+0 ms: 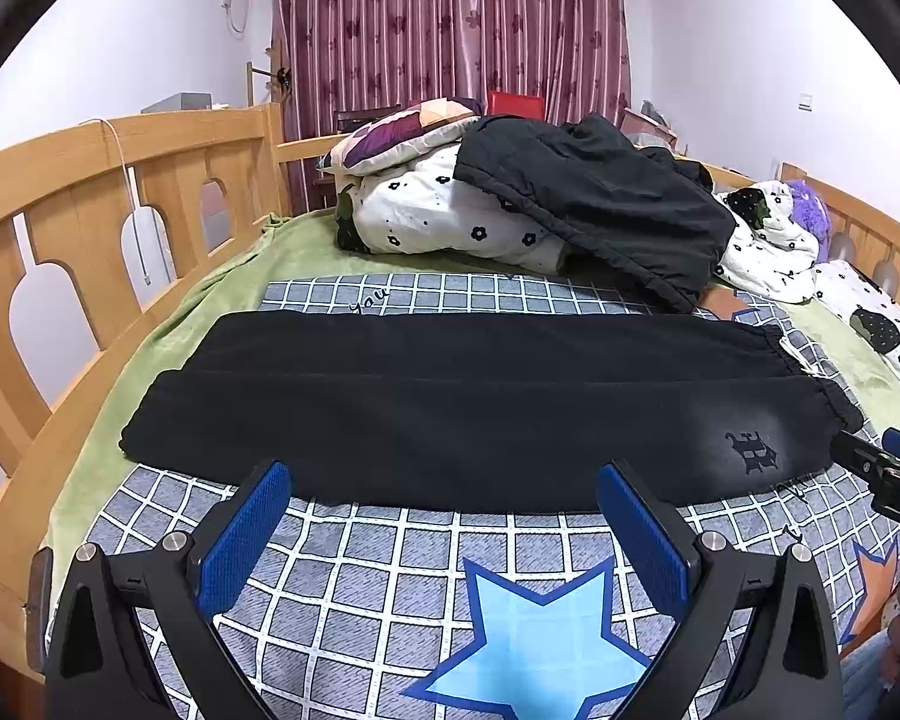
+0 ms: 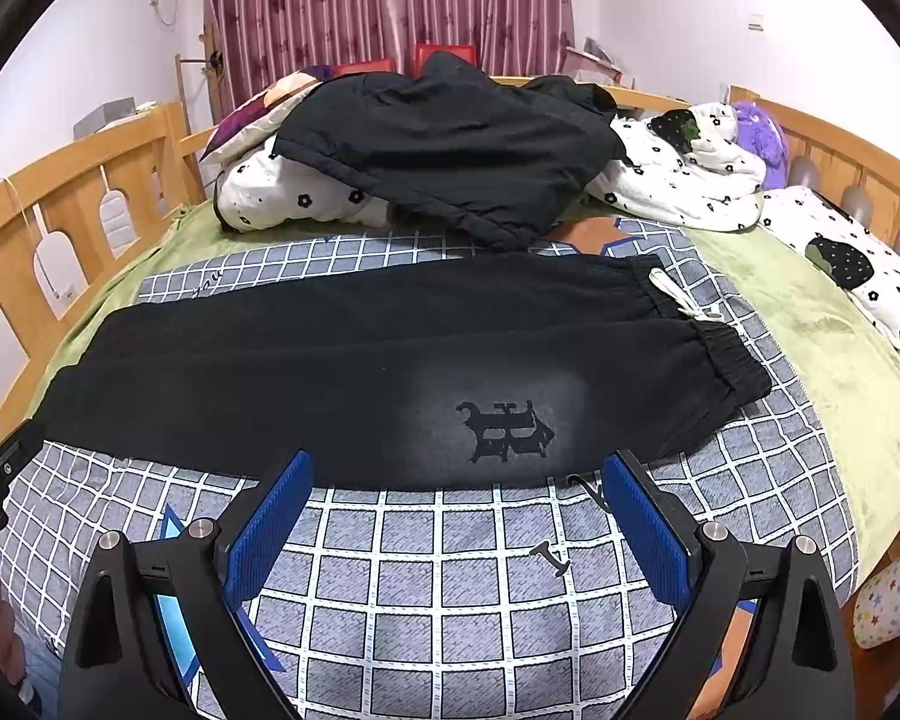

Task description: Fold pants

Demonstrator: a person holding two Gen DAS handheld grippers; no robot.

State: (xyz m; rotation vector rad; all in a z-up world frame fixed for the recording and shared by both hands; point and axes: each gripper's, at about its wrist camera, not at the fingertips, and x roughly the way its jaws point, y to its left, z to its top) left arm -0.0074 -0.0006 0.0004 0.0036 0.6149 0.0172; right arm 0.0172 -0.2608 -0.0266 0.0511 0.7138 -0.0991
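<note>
Both grippers — left gripper (image 1: 444,480), right gripper (image 2: 457,474) — gaping before black pants (image 1: 462,402), dark jacket (image 1: 600,204) heaped behind

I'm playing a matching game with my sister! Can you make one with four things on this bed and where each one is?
Things:
1. black pants
2. white drawstring
3. black jacket
4. purple plush toy

Places:
A. piled on the flowered quilt
B. far right corner by the wooden rail
C. at the waistband end of the pants
D. spread flat across the checked blanket

Pairs: 1-D, 2-C, 3-A, 4-B
</note>
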